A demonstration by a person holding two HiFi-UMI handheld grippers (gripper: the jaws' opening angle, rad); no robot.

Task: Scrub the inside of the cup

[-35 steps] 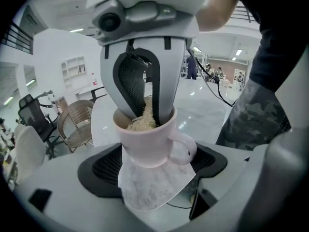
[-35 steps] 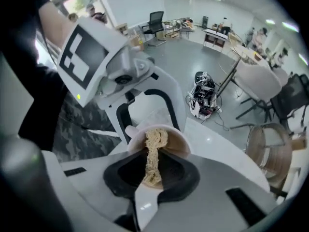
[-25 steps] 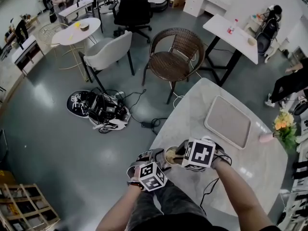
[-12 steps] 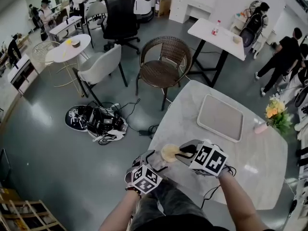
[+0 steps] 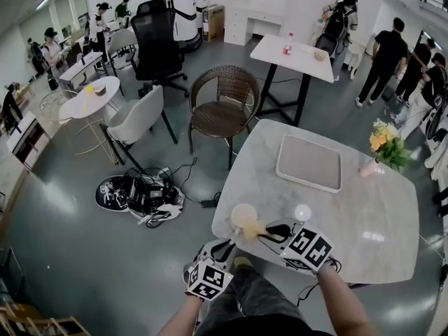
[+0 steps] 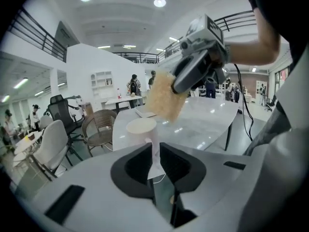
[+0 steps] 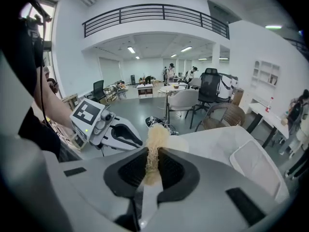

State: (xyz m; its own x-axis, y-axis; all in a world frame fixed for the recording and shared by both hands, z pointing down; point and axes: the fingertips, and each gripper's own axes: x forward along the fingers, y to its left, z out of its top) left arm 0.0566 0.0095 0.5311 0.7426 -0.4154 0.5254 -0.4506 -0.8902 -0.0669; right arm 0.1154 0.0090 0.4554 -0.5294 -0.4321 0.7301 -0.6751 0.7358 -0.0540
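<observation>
left tool (image 6: 154, 151) closing on cup (image 6: 141, 126) at counter's (image 5: 350, 215) near left edge, right tool (image 7: 153, 161) pinching tan scrubber (image 7: 155, 139) beside it

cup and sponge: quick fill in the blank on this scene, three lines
The tan sponge is clamped in the ____ gripper.
That sponge is ____ the cup, not in it.
The grey tray on the table is ____.
Missing words: right; outside; empty.
</observation>
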